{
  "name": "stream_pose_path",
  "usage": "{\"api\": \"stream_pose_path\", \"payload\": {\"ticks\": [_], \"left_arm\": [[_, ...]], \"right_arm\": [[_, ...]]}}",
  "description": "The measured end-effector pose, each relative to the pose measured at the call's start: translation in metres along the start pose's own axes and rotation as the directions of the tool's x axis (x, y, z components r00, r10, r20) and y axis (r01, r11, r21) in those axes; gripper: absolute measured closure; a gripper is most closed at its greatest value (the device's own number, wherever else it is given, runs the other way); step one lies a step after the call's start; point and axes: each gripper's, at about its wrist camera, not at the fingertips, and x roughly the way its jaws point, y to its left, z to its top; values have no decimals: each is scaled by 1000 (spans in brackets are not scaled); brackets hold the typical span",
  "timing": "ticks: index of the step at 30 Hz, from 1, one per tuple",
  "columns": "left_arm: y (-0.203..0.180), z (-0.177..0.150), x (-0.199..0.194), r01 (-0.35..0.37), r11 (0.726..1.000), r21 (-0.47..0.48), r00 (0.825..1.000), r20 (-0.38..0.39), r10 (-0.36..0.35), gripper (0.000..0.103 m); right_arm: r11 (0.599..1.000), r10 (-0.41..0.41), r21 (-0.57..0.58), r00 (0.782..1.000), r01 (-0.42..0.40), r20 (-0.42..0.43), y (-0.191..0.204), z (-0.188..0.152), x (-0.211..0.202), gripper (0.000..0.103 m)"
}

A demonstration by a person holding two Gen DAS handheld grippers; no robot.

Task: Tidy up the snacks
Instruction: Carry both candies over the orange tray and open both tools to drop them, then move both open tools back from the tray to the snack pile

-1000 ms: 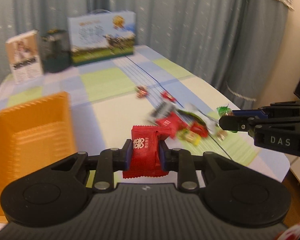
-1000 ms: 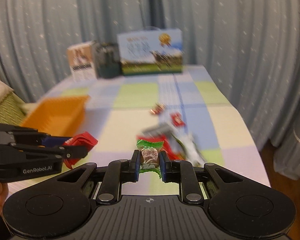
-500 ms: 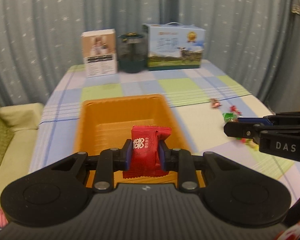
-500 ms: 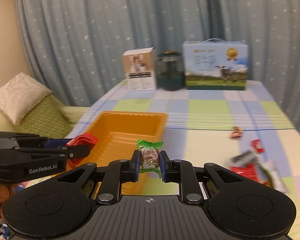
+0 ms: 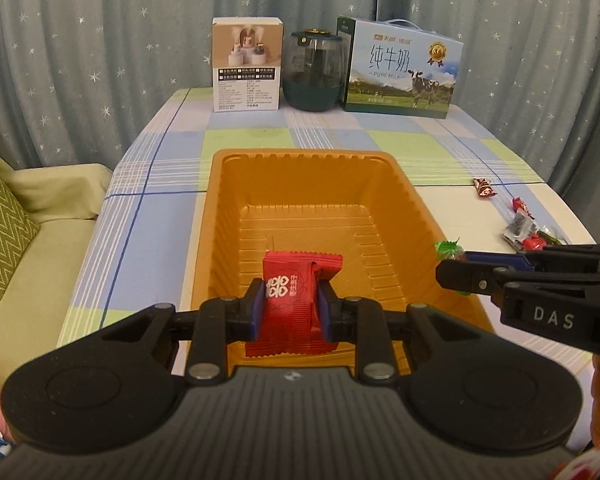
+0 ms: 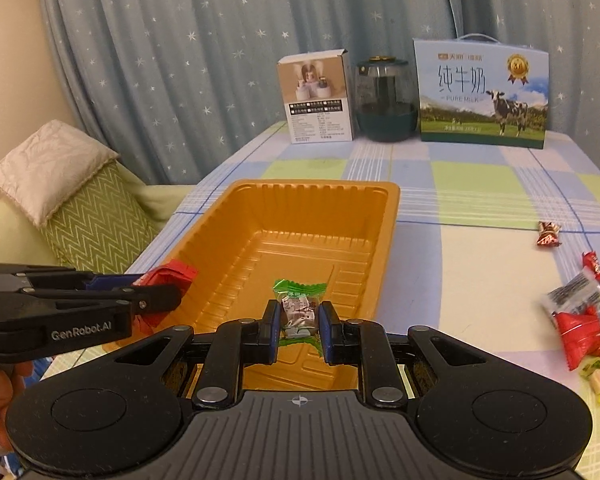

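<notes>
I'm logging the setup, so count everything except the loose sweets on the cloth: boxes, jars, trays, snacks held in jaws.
Boxes: 2, white box, milk box
Jars: 1, dark jar
Trays: 1, orange tray
Held snacks: 2, red packet, green candy
Total: 6

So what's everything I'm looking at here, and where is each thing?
orange tray: one, on the checked tablecloth, nothing lying in it.
red snack packet: one, clamped in the left tongs, over the tray's near end.
green-wrapped candy: one, clamped in the right tongs, over the tray.
loose snacks: several, mostly red, scattered on the table right of the tray.
white box: one, far end of the table.
dark green jar: one, between the two boxes.
milk carton box: one, blue and green, far end.
curtain: blue with stars, behind.
sofa cushions: green zigzag and cream, left.
left tongs: black, shut.
right tongs: black, shut.
</notes>
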Motion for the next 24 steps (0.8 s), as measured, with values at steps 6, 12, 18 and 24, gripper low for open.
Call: {"api": "stream_pose_path", "payload": {"ticks": [6,12,18,24], "left_arm": [[4,-3,1,-20,1000,-4,1000,13,20,71],[8,-7,-9,-34,999,-15,999,25,34,68],[12,-9,-20,-40,999,-35,998,42,41,65],[14,-10,-27,-37,998,-50,998,50,40,63]], "right_arm": [[1000,4,-2,1000,-4,-17,0,-1,5,83],[1000,4,-2,1000,-4,-17,1,-2,5,83],[1000,10,12,1000,-10,1,1,-1,4,82],[998,1,65,999,-5,48,-8,2,-6,43]]}}
